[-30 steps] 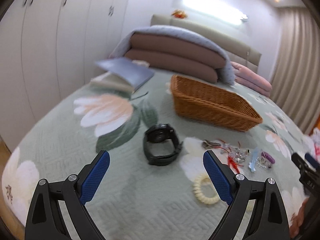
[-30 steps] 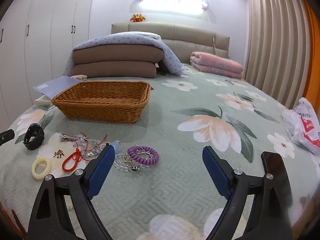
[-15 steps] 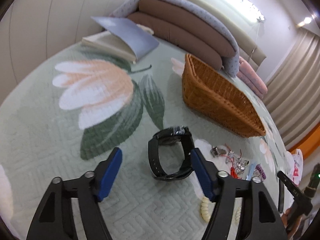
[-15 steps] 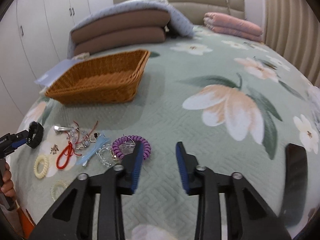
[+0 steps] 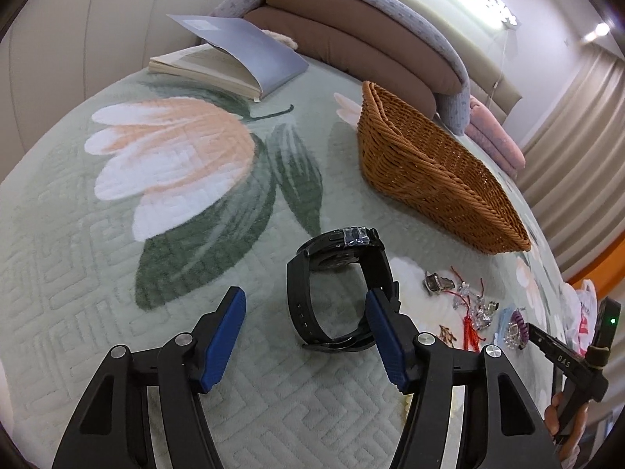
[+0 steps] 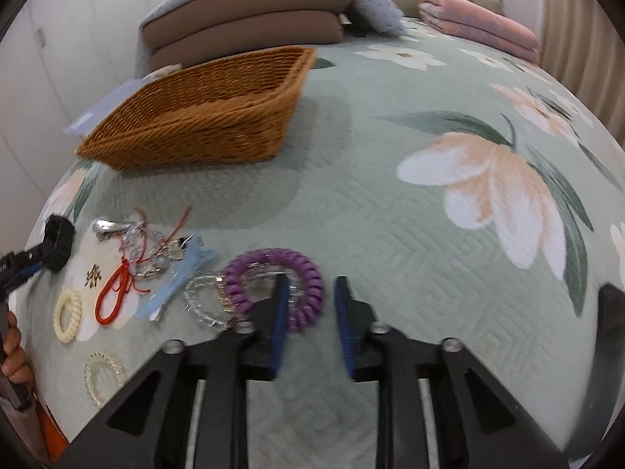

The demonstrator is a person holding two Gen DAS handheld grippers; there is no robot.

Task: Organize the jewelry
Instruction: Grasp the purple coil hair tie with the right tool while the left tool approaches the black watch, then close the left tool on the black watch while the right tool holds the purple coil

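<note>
Two grippers | left gripper (image 5: pixel 304 308) spread around watch (image 5: pixel 338 291) | right gripper (image 6: pixel 310 299) (half-closed) straddling purple coil (image 6: pixel 275 287)

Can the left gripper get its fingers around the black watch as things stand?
Probably yes. The left gripper is open, the black watch lies on the bedspread between its fingers, with the right finger at the strap, and nothing covers it.
</note>
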